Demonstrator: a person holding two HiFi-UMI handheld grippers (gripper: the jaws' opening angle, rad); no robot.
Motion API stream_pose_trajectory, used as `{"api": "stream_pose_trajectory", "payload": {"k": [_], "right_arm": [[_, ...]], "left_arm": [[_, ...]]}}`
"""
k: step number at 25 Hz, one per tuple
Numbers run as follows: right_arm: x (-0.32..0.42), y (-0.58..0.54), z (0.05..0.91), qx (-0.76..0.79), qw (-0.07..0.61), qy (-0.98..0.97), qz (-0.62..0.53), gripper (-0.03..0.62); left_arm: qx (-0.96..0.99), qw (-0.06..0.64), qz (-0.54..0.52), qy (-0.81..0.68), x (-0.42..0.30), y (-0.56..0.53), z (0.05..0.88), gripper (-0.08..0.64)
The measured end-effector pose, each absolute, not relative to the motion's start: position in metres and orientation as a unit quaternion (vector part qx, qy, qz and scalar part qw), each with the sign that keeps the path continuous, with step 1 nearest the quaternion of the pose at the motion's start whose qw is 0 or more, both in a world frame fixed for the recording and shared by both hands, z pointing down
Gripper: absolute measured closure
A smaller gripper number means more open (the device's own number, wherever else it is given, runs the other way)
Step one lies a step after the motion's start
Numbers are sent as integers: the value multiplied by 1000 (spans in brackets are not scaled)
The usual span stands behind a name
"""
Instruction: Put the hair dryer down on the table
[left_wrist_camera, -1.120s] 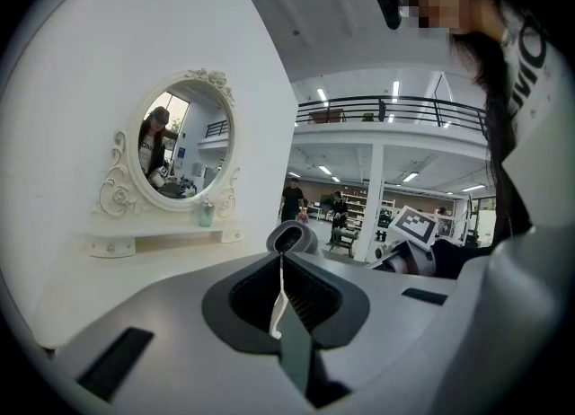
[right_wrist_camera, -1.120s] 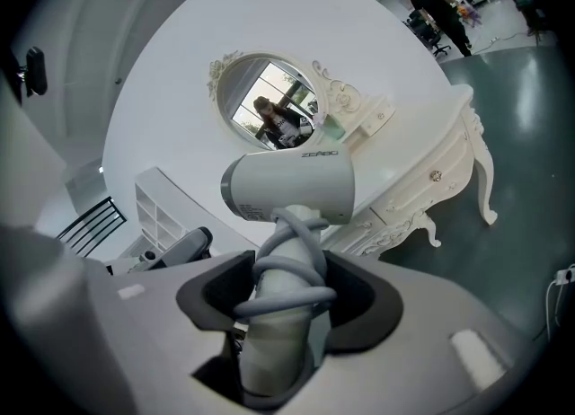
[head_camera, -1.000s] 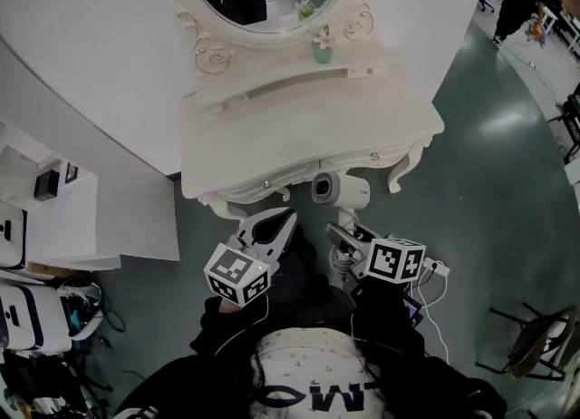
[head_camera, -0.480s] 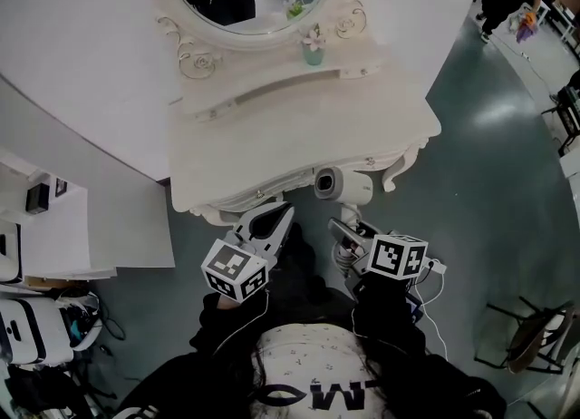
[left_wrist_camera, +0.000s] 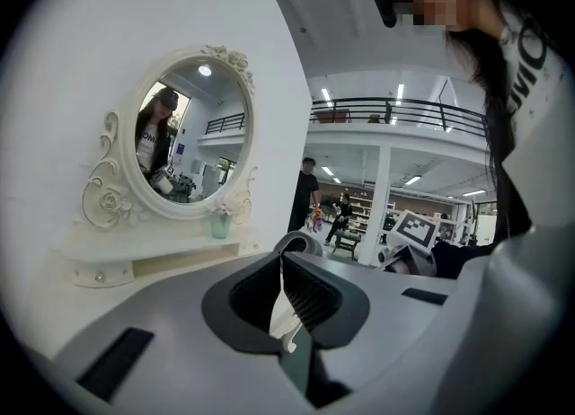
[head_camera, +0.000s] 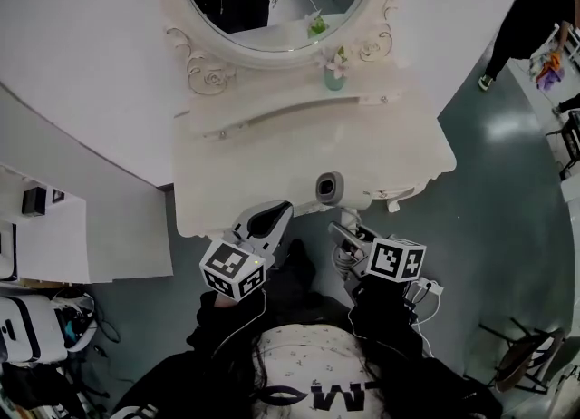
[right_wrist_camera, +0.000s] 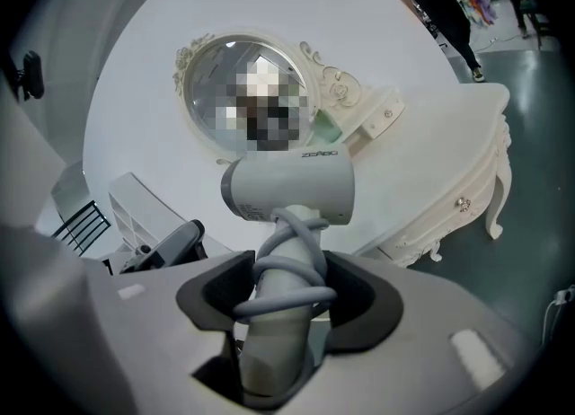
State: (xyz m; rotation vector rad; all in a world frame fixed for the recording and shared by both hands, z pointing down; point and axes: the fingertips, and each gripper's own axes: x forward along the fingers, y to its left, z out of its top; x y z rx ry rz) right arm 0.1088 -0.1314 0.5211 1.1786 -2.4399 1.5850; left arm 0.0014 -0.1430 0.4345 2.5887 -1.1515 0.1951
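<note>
We see the hair dryer [head_camera: 329, 188] held up at the front edge of the white table [head_camera: 272, 159], a little right of that edge's middle. In the head view, one round end of its barrel faces up toward us. The right gripper [head_camera: 343, 228] has it by the handle. In the right gripper view the two jaws of the right gripper [right_wrist_camera: 287, 292] press on the handle from either side, and the grey cord [right_wrist_camera: 296, 265] is looped round the handle between them (a couple of turns, as far as we can count). The hair dryer [right_wrist_camera: 287, 190] stands with its handle upright and its barrel level above the jaws. Behind it lie the table top [right_wrist_camera: 449, 135] and its curved front corner.

The left gripper [head_camera: 275, 212] sits just left of the dryer, near the same front edge, pointing at the table. In its own view the jaws of the left gripper [left_wrist_camera: 284, 283] are brought together with nothing between them.

At the back edge of the table, the oval mirror [head_camera: 281, 9] rises above a narrow shelf [head_camera: 272, 109]. A small vase [head_camera: 335, 77] with a flower stands toward the shelf's right end. A person [head_camera: 530, 9] stands on the dark floor [head_camera: 507, 163] beyond the table's far right corner.
</note>
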Motion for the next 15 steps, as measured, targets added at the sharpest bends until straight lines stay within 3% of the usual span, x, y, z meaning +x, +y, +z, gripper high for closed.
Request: {"api": "stream_pose_trajectory", "payload": {"k": [15], "right_arm": [[84,-221,545,411,22,-746,523,351]], "left_arm": [[915,166,75,-360,-21,-243,449,560]]}}
